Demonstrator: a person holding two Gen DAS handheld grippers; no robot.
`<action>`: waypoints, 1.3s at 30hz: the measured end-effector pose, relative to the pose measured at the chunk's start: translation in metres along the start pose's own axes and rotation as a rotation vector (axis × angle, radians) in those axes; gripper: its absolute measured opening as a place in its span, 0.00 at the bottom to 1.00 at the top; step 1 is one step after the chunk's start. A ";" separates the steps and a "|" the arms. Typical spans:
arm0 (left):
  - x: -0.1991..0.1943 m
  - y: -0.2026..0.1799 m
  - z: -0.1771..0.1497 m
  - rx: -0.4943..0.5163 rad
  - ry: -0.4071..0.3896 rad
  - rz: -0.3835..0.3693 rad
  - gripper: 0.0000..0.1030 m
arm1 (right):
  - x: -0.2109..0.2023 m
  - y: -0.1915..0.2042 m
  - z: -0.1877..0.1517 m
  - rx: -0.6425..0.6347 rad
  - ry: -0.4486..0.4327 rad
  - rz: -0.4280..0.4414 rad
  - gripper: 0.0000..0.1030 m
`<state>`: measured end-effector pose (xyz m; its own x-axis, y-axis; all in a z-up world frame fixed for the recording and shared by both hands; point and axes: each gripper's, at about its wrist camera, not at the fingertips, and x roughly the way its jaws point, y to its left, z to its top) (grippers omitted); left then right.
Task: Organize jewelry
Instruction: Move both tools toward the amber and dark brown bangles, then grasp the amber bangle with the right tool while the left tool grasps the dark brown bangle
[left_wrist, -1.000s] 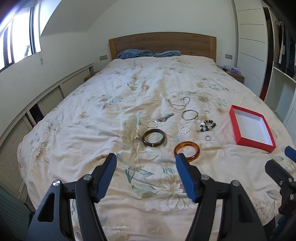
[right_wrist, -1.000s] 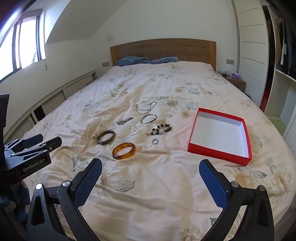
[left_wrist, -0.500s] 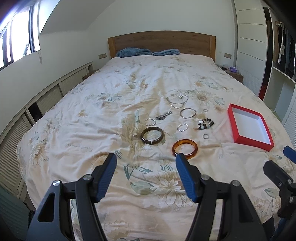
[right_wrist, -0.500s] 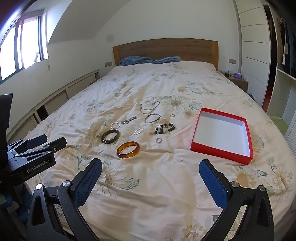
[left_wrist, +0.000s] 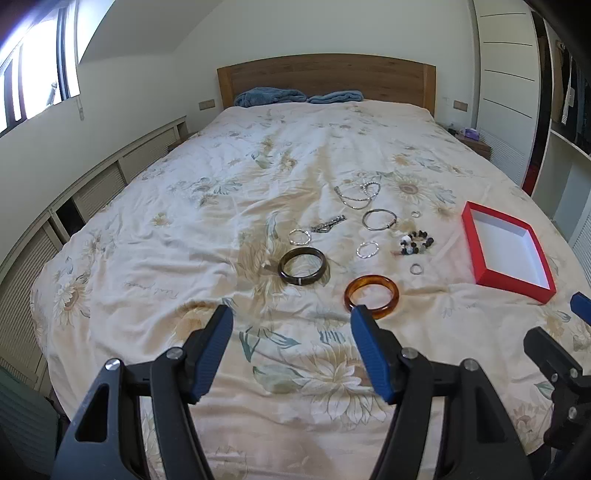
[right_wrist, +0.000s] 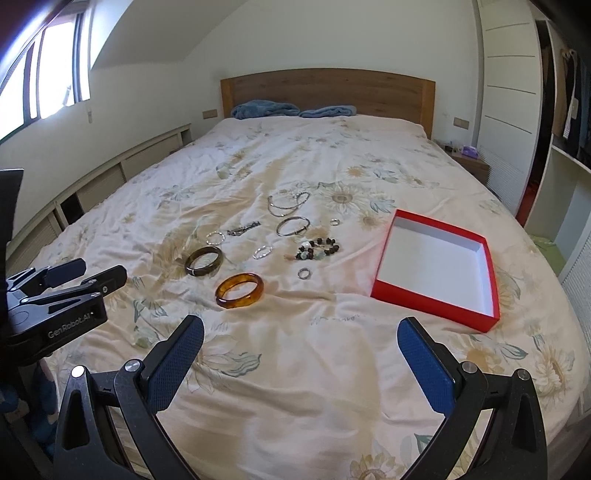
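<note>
1. Left wrist view: the left gripper (left_wrist: 290, 325) hangs above the near part of the bed (left_wrist: 207, 229). Its blue-padded jaws are spread and hold nothing.
2. The amber bangle (left_wrist: 372, 291) lies flat on the floral cover, just beyond the right jaw tip, which overlaps its near rim in the picture. Contact cannot be judged from this view.
3. The dark bangle (left_wrist: 303, 266) lies to the left of and slightly farther than the amber bangle, apart from it.
4. Farther out lie small silver rings, a silver bangle (left_wrist: 379, 220), a beaded bracelet (left_wrist: 416, 242) and a tangle of chains (left_wrist: 357, 194), all spread loosely on the cover.
5. The red box (left_wrist: 511, 282) sits open to the right of the jewelry, with a white interior. No jewelry is visible in it.
6. Part of the right gripper (left_wrist: 561, 373) shows at the lower right edge.
7. Right wrist view: the right gripper (right_wrist: 301, 334) hangs above the near bed area (right_wrist: 295, 369), jaws spread wide and holding nothing.
8. The amber bangle (right_wrist: 239, 290) lies ahead and to the left of the gripper, well apart from both jaws. The dark bangle (right_wrist: 204, 261) lies farther left.
9. A plain ring (right_wrist: 304, 273) lies between the amber bangle and the red box (right_wrist: 432, 306). The beaded bracelet (right_wrist: 317, 248) lies beyond the ring.
10. The red box sits to the right, beyond the right jaw.
11. The left gripper (right_wrist: 66, 295) shows at the left edge, seen from the side.
</note>
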<state>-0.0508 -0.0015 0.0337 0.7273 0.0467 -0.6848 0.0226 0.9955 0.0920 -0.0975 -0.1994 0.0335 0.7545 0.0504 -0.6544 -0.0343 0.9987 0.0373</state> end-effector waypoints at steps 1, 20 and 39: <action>0.000 0.000 0.000 0.000 0.001 0.002 0.63 | 0.001 0.000 0.001 -0.001 0.001 0.003 1.00; 0.060 0.018 -0.001 0.023 0.101 -0.010 0.62 | 0.066 -0.006 0.004 0.050 0.123 0.143 0.78; 0.171 0.007 0.033 0.067 0.210 -0.181 0.46 | 0.189 -0.001 0.035 0.143 0.344 0.380 0.41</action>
<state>0.0965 0.0102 -0.0586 0.5495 -0.1078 -0.8285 0.1892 0.9819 -0.0023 0.0676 -0.1913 -0.0637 0.4470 0.4313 -0.7837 -0.1552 0.9002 0.4069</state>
